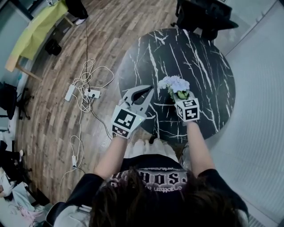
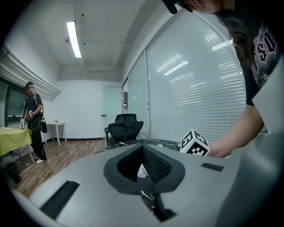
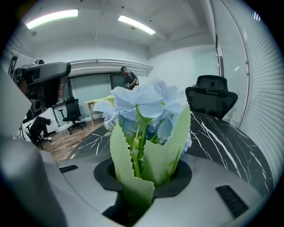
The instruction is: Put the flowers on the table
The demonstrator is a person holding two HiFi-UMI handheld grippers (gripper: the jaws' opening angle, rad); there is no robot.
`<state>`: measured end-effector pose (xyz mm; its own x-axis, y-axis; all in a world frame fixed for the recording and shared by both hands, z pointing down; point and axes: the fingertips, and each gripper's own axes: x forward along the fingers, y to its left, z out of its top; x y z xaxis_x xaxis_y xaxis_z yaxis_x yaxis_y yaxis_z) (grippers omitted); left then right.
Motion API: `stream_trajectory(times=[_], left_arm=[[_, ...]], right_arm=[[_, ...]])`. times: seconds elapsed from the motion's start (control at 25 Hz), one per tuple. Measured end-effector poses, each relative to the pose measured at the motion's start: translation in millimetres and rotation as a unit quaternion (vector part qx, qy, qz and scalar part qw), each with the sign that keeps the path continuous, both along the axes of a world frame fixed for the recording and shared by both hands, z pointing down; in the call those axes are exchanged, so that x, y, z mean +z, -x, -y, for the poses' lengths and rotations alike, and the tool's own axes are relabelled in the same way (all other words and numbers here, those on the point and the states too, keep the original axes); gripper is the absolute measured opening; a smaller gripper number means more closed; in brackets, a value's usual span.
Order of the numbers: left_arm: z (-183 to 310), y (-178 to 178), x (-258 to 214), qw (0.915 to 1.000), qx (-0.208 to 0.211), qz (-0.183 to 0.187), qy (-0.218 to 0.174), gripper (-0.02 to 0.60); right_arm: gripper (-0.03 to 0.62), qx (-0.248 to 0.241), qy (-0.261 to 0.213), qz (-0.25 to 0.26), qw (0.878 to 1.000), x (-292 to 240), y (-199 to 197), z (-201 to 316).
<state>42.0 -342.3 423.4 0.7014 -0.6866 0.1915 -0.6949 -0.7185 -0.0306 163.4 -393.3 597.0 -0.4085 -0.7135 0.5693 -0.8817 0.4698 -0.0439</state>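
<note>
**Head view.** The table [image 1: 199, 57] is round, black with white veins, and stands on a wood-plank floor [image 1: 111, 26]. A black chair [image 1: 199, 13] stands at its far edge. Cables [image 1: 86, 88] and power strips lie on the floor to the left. A yellow-green bench [image 1: 37, 29] stands at the far left. The right gripper [image 1: 179, 95] is over the near part of the table, with the flowers [image 1: 174, 84] at its tip. The left gripper [image 1: 144, 95] is at the table's near left edge, its jaws spread.

**Left gripper view.** The left gripper [image 2: 143, 153] has its jaws apart, with nothing between them. The chair [image 2: 125, 125] is ahead. Blinds [image 2: 191, 88] cover the right wall. A person [image 2: 33, 119] stands at the far left beside a white side table [image 2: 55, 126]. A strip light [image 2: 73, 39] runs along the ceiling.

**Right gripper view.** The right gripper [image 3: 140, 186] pinches the flowers [image 3: 146, 106] low on the stems and leaves. The pale blue bloom stands clear above the table [image 3: 230, 146]. The chair [image 3: 212, 99] is at the far right.
</note>
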Motion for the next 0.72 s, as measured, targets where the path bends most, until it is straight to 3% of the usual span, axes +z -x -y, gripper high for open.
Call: stream_trajectory(times=[0.48, 0.72], left_arm=[[-1, 2, -1, 1.0000, -0.004, 0.002, 0.000, -0.002], [-4, 0, -2, 1.0000, 0.002, 0.002, -0.001, -0.002]], right_arm=[[0.275, -0.003, 0.031, -0.008, 0.999, 22, 4, 0], [0.313, -0.008, 0.063, -0.021, 0.998, 33, -1, -14]])
